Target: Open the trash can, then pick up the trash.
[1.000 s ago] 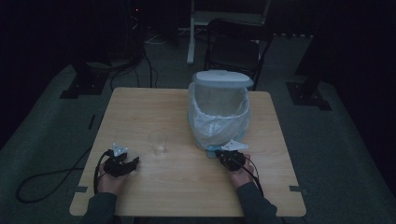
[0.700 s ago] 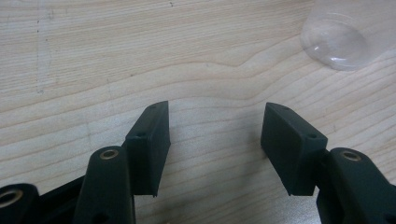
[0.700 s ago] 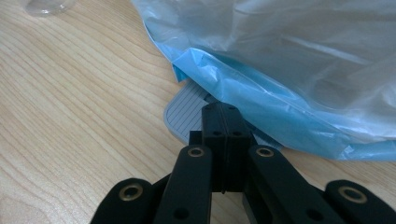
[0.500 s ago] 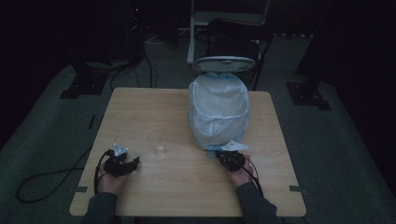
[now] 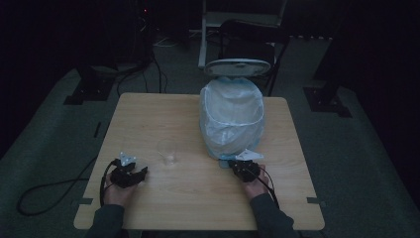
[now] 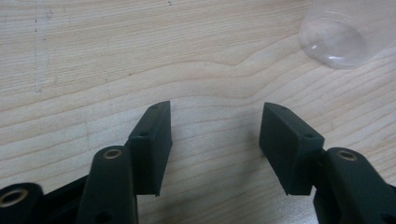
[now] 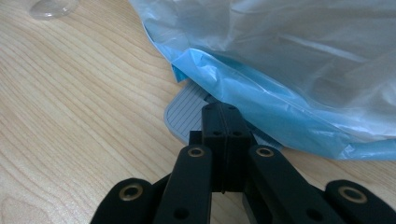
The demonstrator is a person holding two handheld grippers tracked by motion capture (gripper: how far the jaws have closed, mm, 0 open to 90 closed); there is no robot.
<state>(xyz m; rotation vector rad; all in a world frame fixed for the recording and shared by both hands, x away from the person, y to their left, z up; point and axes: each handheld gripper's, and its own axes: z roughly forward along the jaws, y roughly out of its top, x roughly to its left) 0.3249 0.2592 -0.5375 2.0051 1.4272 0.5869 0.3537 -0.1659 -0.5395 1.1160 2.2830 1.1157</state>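
A small pedal bin (image 5: pixel 232 119) lined with a pale blue plastic bag (image 7: pixel 280 70) stands right of the table's middle, its lid (image 5: pixel 237 67) raised behind it. My right gripper (image 5: pixel 238 165) (image 7: pixel 223 109) is shut, its tips resting on the bin's grey ribbed pedal (image 7: pixel 183 114). A clear plastic cup (image 5: pixel 168 151) (image 6: pixel 334 42) stands upright left of the bin. My left gripper (image 5: pixel 142 173) (image 6: pixel 215 116) lies low over the wood, short of the cup, open. Its jaws have just been closing slightly with nothing between them.
The wooden table (image 5: pixel 148 114) has bare wood at the back left and along the front edge. A dark chair (image 5: pixel 252 34) stands behind the table. Cables (image 5: pixel 44 191) trail off the left side over the dim floor.
The bin's lid has swung up from lying over the bin to standing open behind it. Both hands have stayed where they were.
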